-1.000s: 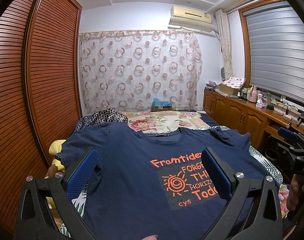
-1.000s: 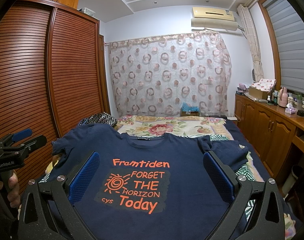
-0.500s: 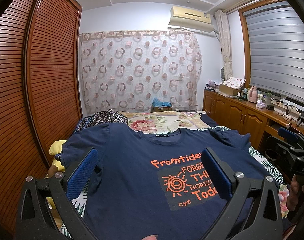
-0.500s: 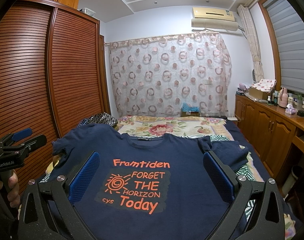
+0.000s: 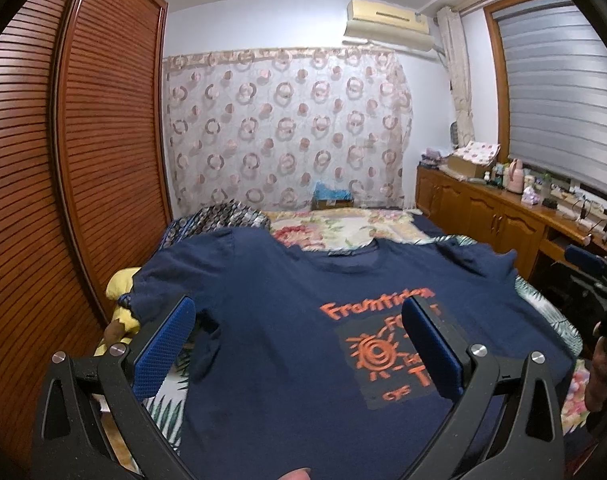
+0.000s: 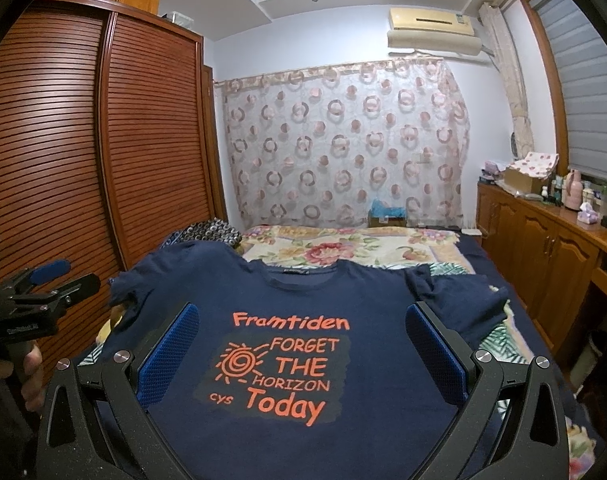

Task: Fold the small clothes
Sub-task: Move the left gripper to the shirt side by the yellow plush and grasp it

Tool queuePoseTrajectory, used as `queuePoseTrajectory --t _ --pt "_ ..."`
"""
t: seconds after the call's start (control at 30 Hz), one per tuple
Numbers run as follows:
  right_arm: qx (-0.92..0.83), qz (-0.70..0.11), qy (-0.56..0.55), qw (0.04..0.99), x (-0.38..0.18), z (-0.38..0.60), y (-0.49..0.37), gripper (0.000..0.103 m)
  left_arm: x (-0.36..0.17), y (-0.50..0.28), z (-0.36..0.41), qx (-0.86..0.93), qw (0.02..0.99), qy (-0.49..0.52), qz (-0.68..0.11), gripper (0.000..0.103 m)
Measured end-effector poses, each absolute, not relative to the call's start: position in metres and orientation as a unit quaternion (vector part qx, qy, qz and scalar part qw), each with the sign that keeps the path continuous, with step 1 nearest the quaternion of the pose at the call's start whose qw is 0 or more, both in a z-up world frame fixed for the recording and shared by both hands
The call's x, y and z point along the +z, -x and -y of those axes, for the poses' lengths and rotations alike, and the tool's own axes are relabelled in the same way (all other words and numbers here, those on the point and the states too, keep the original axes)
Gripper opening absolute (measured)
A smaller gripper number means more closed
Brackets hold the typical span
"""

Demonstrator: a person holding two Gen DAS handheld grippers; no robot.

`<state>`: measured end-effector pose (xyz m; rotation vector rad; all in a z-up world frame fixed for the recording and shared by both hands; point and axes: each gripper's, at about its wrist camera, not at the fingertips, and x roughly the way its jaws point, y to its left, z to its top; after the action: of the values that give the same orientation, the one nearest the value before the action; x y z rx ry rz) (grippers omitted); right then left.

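Observation:
A navy T-shirt [image 5: 287, 320] with orange print lies spread flat, front up, on the bed; it also shows in the right wrist view [image 6: 343, 312]. Its collar points away from me. The right sleeve [image 6: 463, 300] is rumpled. My left gripper [image 5: 299, 332] is open and empty, held above the shirt's left half. My right gripper [image 6: 303, 340] is open and empty, held above the print. The left gripper also shows from the side at the left edge of the right wrist view [image 6: 43, 284]. The right gripper shows at the right edge of the left wrist view [image 5: 591, 276].
The bed [image 6: 343, 248] has a floral cover. A louvred wooden wardrobe [image 6: 103, 140] stands close on the left. A wooden sideboard [image 6: 543, 248] with bottles and boxes runs along the right. A patterned pillow [image 5: 223, 216] and a yellow item [image 5: 119, 288] lie by the shirt's left sleeve.
The left gripper's view has shifted slightly, so the shirt sits a little further right in it. The shirt and right gripper have not moved.

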<state>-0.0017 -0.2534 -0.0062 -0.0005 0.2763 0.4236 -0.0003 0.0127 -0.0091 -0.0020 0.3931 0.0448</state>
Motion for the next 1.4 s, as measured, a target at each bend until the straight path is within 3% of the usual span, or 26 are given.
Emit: queuePoseTrajectory --t 1.03,1.3,1.4 --pt "0.287 -0.237 0.067 0.926 -0.017 0.189 -0.129 0.103 -0.075 -0.058 -0.160 0.090 0.946 0.091 -0.296 0.103" --pt "0.306 -0.265 0.077 0.911 -0.016 0.178 -0.172 0.103 -0.089 -0.067 -0.190 0.072 0.932 0.181 -0.305 0.080" --pt "0.313 -0.277 0.081 0.905 -0.017 0.171 -0.187 0.103 -0.094 -0.072 -0.196 0.067 0.925 0.210 -0.309 0.076"
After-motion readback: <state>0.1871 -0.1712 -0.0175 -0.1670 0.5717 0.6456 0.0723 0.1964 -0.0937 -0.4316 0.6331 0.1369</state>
